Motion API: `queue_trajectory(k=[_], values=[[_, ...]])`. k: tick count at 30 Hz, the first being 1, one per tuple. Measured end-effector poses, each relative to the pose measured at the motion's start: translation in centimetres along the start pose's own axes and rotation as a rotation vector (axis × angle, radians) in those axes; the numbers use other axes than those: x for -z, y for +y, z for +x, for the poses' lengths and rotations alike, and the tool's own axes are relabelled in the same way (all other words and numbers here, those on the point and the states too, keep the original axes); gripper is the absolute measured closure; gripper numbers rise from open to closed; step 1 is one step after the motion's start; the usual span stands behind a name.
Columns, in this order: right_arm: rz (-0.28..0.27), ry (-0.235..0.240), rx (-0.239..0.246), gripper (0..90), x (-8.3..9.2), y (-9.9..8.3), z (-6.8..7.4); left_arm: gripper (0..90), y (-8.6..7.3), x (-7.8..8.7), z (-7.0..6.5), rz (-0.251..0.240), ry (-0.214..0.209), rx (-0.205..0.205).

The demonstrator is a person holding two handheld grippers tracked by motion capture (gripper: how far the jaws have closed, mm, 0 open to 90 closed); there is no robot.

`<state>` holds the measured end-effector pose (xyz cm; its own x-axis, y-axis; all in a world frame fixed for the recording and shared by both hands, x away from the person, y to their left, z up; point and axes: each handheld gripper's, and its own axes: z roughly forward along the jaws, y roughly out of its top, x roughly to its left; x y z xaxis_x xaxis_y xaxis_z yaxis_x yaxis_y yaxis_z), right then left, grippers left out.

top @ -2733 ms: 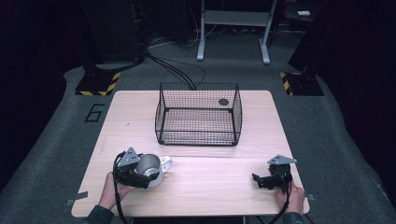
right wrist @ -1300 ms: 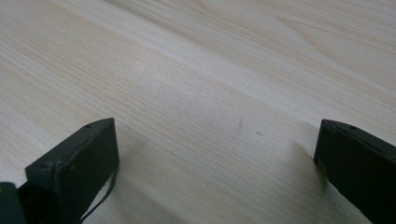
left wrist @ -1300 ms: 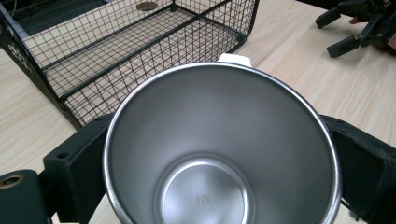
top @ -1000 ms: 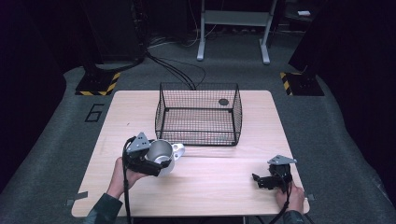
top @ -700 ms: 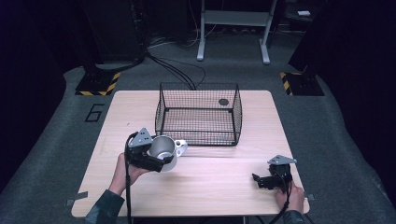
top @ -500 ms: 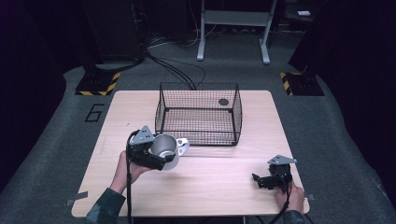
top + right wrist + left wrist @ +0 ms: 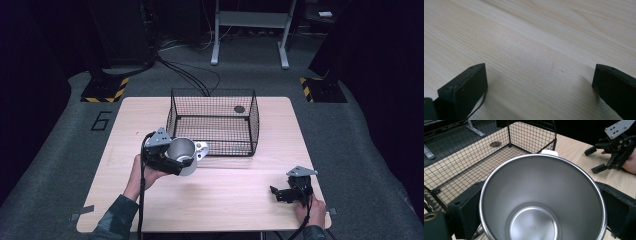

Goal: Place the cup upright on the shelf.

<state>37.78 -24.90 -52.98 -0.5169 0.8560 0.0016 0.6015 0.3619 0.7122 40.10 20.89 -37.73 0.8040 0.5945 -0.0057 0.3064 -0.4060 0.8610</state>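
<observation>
A steel cup (image 7: pixel 181 155) with a white handle (image 7: pixel 201 148) hangs tilted above the table, just left of the near left corner of a black wire basket (image 7: pixel 250 125). My left gripper (image 7: pixel 176 161) is shut on the cup. In the left gripper view the cup's open mouth (image 7: pixel 541 202) faces the camera, with a black jaw pressed on each side. My right gripper (image 7: pixel 278 193) lies on the table at the front right, open, with bare wood between its fingers (image 7: pixel 466 85).
The basket (image 7: pixel 474 157) stands on the far middle of the wooden table (image 7: pixel 235 200), open at the top. A small dark round disc (image 7: pixel 239 109) lies at its far right. The right gripper (image 7: pixel 614 150) shows beyond the cup. Dark floor and stands surround the table.
My left gripper has carried the cup up and away from the front left, toward the basket's near left corner. The right gripper has stayed still.
</observation>
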Motion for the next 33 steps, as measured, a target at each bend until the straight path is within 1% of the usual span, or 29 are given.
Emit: queue_trajectory(k=[6,9,12,17,18,20,21,22,23,24,26,27,28,33], values=[[0.0,0.0,0.004,0.0,0.0,0.0,0.0,6.2,0.6,-0.3,0.4,-0.006,0.004,0.004],[0.0,0.0,0.0,0.0,0.0,0.0,0.0,6.2,1.3,-0.5,0.7,0.001,-0.002,-0.002],[-0.001,0.0,0.006,0.0,0.0,0.0,-0.1,6.2,1.7,-0.6,0.8,-0.012,0.004,-0.002],[0.0,0.0,0.0,0.0,0.0,0.0,0.0,6.2,2.5,-0.9,1.1,-0.012,0.007,-0.007],[-0.001,0.0,0.007,0.0,0.0,0.0,-0.1,6.2,2.6,-1.0,1.2,-0.016,0.004,-0.006],[0.0,0.0,0.002,0.0,0.0,0.0,0.0,6.2,2.9,-1.1,1.3,-0.015,0.004,-0.005],[-0.001,0.0,0.007,0.0,0.0,0.0,-0.1,6.2,3.0,-1.2,1.4,-0.019,0.009,-0.003],[0.0,0.0,-0.001,0.0,0.0,0.0,0.0,6.2,3.2,-1.3,1.5,-0.017,0.004,0.003],[-0.001,0.0,0.006,0.0,0.0,0.0,-0.1,6.2,3.3,-1.4,1.6,-0.02,0.006,0.002],[0.0,0.0,0.0,0.0,0.0,0.0,0.0,6.2,3.4,-1.4,1.7,-0.019,0.006,0.003],[-0.001,0.0,0.004,0.0,0.0,0.0,0.0,6.2,3.6,-1.5,1.8,-0.015,0.01,0.002],[0.0,0.0,0.001,0.0,0.0,0.0,0.0,6.2,3.9,-1.7,2.1,-0.02,0.008,0.006],[-0.001,0.0,0.007,0.0,0.0,0.0,-0.1,6.2,4.0,-1.8,2.2,-0.026,0.012,0.006],[0.0,0.0,0.002,0.0,0.0,0.0,0.0,6.2,4.6,-2.1,2.6,-0.023,0.013,0.008]])
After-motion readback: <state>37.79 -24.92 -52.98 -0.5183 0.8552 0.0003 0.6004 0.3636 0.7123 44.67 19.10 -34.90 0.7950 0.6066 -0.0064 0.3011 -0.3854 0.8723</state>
